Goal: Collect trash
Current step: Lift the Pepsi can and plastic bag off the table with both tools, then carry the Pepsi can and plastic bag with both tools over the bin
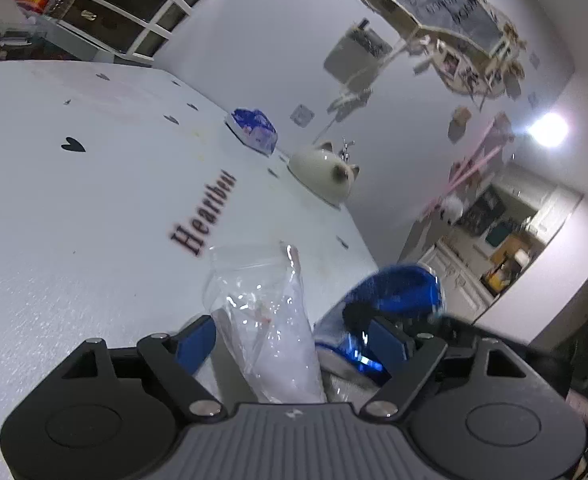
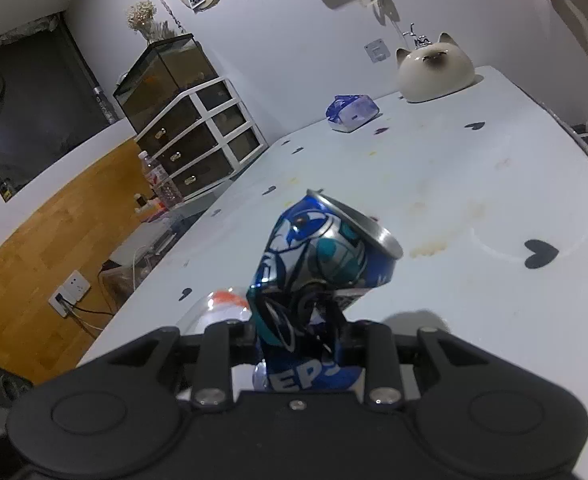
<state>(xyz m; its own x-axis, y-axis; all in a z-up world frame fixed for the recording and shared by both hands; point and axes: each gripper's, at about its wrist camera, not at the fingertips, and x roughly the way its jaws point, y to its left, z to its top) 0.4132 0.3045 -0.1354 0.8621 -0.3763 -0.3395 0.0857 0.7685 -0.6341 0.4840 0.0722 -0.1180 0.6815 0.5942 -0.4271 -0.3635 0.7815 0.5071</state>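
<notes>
Two grippers work low in their frames. Right gripper (image 2: 300, 336) clamps the crushed blue can (image 2: 318, 264) at its dented waist, top tilted toward the upper right, ready to carry. Left gripper (image 1: 289, 344) stands wide, the clear plastic bag (image 1: 265, 312) loose between its fingers, apparently released. Farther up on the white table (image 2: 474, 280), a blue wrapper (image 2: 352, 113) waits near the cat figurine (image 2: 434, 68).

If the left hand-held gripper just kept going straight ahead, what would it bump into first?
The clear plastic bag, already lying between the open left hand-held gripper. Beyond it looks like bare table, though depth is hard to judge.
</notes>
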